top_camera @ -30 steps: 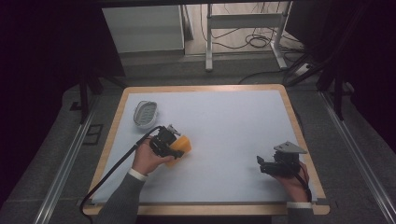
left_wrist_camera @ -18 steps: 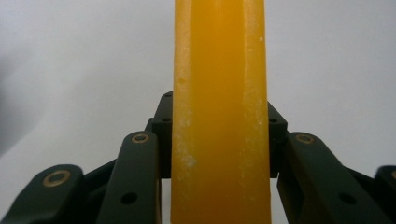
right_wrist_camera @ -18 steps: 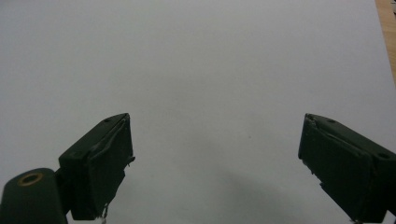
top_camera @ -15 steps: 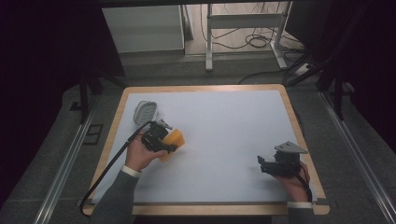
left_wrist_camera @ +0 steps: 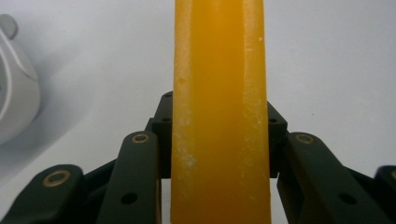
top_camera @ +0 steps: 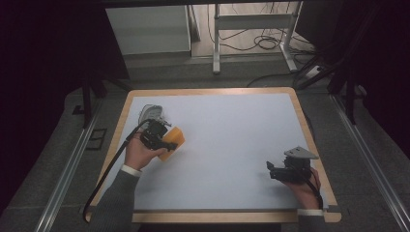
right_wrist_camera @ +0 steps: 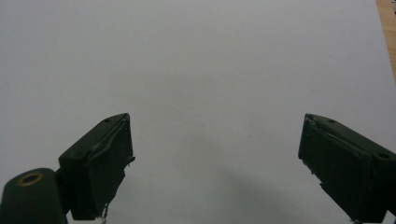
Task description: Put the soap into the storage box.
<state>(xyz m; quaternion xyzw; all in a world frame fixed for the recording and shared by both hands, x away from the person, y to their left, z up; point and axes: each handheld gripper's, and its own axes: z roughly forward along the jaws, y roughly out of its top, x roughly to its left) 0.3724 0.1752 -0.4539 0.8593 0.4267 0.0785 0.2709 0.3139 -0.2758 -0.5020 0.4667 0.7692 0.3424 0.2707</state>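
High view: a wooden-edged table (top_camera: 123,118) covered by a white mat (top_camera: 232,140) fills the middle. The left gripper (top_camera: 162,139) sits over the left part of the mat, a little beyond the middle in depth, held in the person's left hand (top_camera: 138,153), with a grey sleeve (top_camera: 113,205) running to the near edge and a black cable (top_camera: 109,169) looping off the left side. Its jaws are clamped on an orange block (top_camera: 173,141), which sticks out to the right of the gripper. Just beyond the gripper, toward the far left corner of the mat, lies a pale grey rounded object (top_camera: 151,113); what it is cannot be told. The right gripper (top_camera: 271,170) rests near the right near corner, in the right hand (top_camera: 302,186), well apart from the block, with a grey three-cornered plate (top_camera: 300,152) on top.

Left gripper view: the orange block (left_wrist_camera: 220,112) stands upright between the two black jaws, which press against its sides low down. Its surface carries small pale specks. At the left edge, part of the pale grey rounded object (left_wrist_camera: 14,93) lies on the white mat (left_wrist_camera: 336,60), near the block but not touching it.

Right gripper view: the right gripper (right_wrist_camera: 215,158) has its jaws wide apart, with nothing between them but bare white mat (right_wrist_camera: 201,70). A strip of the wooden table edge (right_wrist_camera: 387,28) shows at the far right corner.
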